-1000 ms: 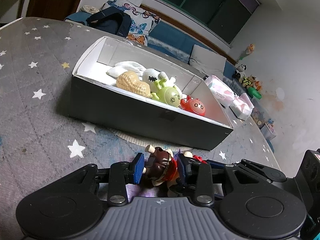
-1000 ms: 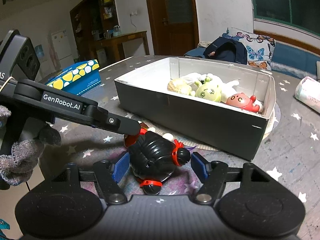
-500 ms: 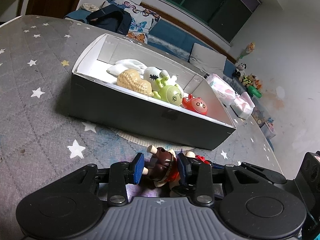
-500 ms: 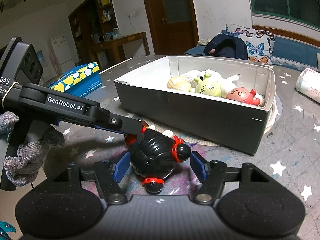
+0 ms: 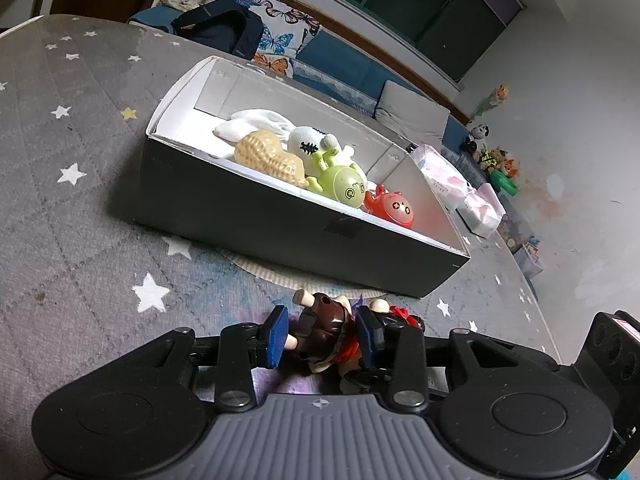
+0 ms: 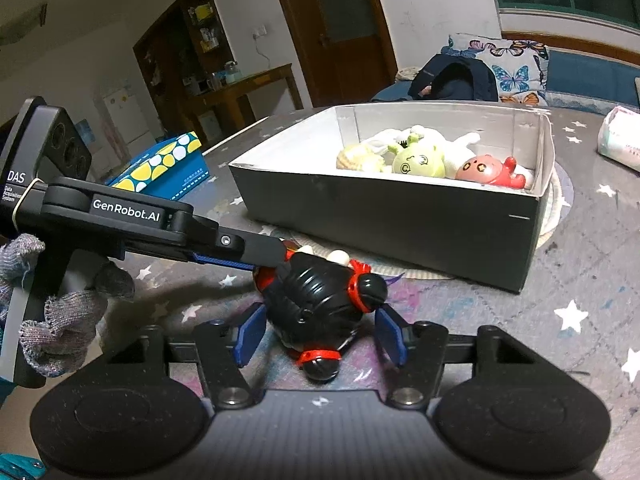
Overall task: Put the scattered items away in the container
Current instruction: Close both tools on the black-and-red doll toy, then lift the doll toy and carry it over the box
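Glossy ribbed black toy (image 6: 320, 304) between spread right tool (image 6: 320, 336); left tool (image 5: 320, 334) pinching brown figurine (image 5: 324, 320).

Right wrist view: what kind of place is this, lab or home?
Most likely a home living room, not a lab. A sofa with a butterfly cushion runs under the window, a wooden door and a cluttered sideboard stand behind, and the star-print tablecloth covers an ordinary table.
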The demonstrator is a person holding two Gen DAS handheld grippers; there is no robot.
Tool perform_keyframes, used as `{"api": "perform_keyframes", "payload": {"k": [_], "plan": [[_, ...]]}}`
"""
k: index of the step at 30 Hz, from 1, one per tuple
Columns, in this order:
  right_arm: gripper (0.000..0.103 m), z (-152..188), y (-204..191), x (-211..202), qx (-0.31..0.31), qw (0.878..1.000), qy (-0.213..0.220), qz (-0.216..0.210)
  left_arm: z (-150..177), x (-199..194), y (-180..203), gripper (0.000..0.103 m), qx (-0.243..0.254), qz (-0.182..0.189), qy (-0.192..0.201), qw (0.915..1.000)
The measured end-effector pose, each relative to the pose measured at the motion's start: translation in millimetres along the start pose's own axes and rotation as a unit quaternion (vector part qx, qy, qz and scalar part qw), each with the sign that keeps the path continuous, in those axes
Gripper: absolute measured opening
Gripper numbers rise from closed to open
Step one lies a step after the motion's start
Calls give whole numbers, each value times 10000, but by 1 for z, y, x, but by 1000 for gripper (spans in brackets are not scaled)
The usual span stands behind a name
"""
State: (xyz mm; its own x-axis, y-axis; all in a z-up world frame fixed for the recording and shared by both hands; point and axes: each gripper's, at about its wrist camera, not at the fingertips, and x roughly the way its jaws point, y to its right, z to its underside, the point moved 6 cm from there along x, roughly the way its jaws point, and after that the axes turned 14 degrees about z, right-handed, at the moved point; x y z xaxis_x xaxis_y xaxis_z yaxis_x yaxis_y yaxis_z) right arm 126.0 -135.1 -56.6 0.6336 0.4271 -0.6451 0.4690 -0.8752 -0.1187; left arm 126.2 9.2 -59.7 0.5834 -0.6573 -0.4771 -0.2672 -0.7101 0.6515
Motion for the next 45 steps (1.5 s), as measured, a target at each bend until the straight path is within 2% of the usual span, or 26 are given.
{"api": "perform_keyframes", "payload": {"k": [9, 17, 23, 25, 27, 35, 41, 45], "plan": [[62, 1, 2, 0, 306, 9992, -27, -241, 0, 0, -1, 40, -54, 42, -1, 10000], [62, -1, 4, 0, 455, 9986, -32, -251, 4, 1, -1, 41, -35, 25, -28, 10000], [55, -2, 5, -2, 520, 9985, -32, -147, 6, 1, -1, 41, -57, 73, -4, 10000], [54, -3, 4, -3, 493, 9987, -22, -134, 8, 0, 2, 32, -45, 158, -10, 9999], [54, -3, 2, -6, 434, 9990, -15, -104, 8, 0, 5, 31, -40, 153, -12, 9999], [51, -10, 1, -19, 341, 9993, 129, -73, 9, -7, 9, 29, -110, 182, 50, 9998], [50, -25, -1, -32, 268, 9990, 337, -69, 0, -16, 19, 29, -95, 233, 287, 9993], [50, -25, 0, -29, 276, 9991, 299, -90, 1, -14, 16, 29, -177, 208, 258, 9993]]}}
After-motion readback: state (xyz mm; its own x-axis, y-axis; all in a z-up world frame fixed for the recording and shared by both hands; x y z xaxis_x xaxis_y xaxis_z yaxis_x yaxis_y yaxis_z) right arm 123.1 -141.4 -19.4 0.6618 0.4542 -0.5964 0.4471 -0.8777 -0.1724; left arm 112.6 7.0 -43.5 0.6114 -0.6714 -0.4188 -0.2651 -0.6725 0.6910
